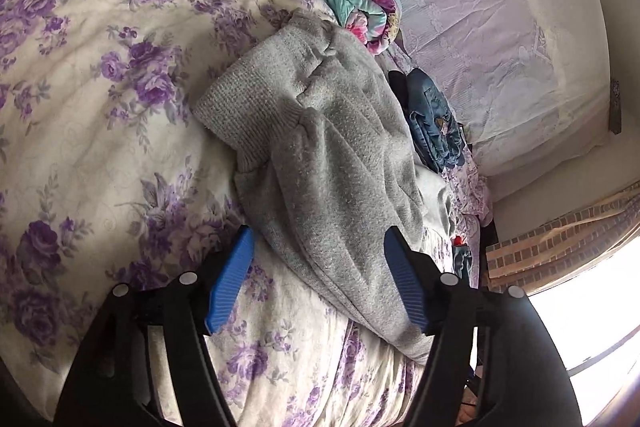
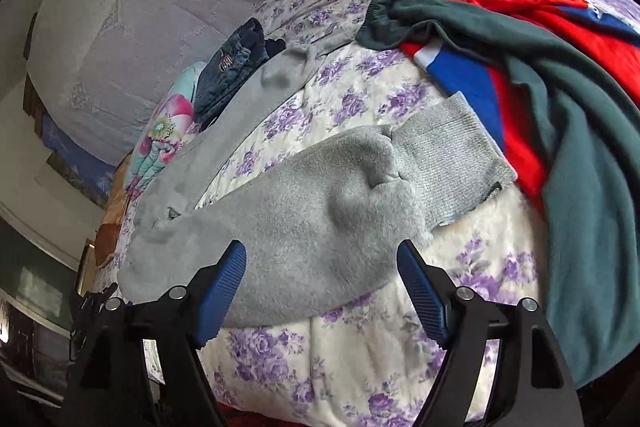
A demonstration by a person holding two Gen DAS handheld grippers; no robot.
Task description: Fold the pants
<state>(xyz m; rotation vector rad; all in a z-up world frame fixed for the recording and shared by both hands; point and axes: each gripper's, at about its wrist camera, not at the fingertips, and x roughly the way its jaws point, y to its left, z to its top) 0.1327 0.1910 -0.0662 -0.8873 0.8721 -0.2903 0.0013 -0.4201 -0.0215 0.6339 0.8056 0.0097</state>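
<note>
The grey pants (image 2: 304,195) lie spread across the bed (image 2: 360,359), on its purple-flowered cover, one ribbed cuff (image 2: 452,155) touching a red and blue garment (image 2: 500,107) under a dark green one (image 2: 580,155). Both hand-held grippers hover above the grey fabric with jaws apart, gripping nothing: the left hand-held gripper (image 1: 320,247) and the right hand-held gripper (image 2: 320,259). Folded jeans (image 1: 432,119) lie beyond.

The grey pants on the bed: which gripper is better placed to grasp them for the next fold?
Probably the left gripper: its open jaws already straddle the grey pants at their edge. The right gripper is open too, above the leg's middle.
</note>
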